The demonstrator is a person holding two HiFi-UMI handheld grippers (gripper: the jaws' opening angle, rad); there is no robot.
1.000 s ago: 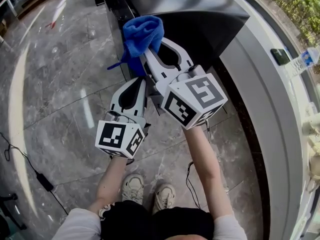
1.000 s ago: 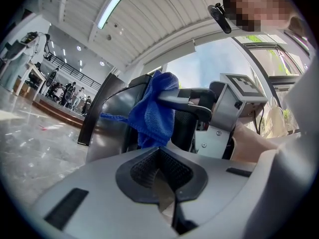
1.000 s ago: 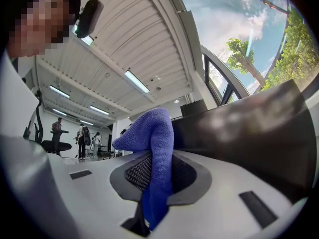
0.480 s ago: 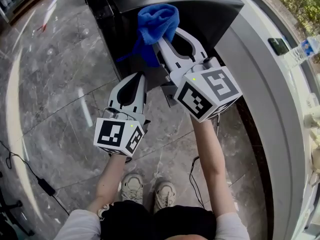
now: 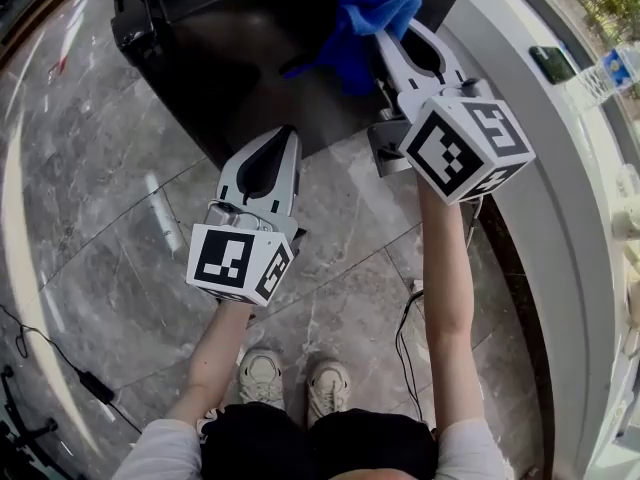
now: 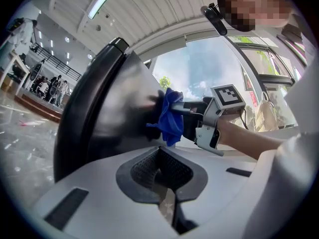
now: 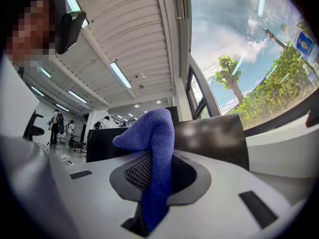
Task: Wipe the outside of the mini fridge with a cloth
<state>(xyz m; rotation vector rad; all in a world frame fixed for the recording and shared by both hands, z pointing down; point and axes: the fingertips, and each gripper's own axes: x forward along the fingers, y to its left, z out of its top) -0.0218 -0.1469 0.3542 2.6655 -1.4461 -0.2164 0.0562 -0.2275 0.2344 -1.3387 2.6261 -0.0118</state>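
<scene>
- The right gripper (image 5: 395, 40) is clamped on a blue cloth (image 5: 375, 3). The white plastic jaws pinch it low down, and the rest bunches above them in a soft, fuzzy lump.
- The right gripper view shows what the head view cannot: black, mesh-textured pads line the jaws, and a strip of the cloth runs down between them.
- The cloth is pressed against the mini fridge (image 5: 250, 58), near its upper right part in the head view. The fridge is a dark, glossy box with rounded edges, smooth enough to throw back blurred reflections.
- The left gripper (image 5: 278, 140) hangs lower and to the left, apart from the cloth. Its jaws are drawn together with nothing between them.
- The left gripper view looks across at the fridge's shiny side and shows the cloth flattened against it, with the right gripper behind.
- Each gripper carries a white cube printed with black square markers.
- Only the head view shows the grey, polished marble floor (image 5: 100, 218) with a thin black cable (image 5: 60, 363) lying on it.
- That view also shows a pale curved ledge (image 5: 540, 168) to the right with a clear plastic bottle (image 5: 612, 68) on it.
</scene>
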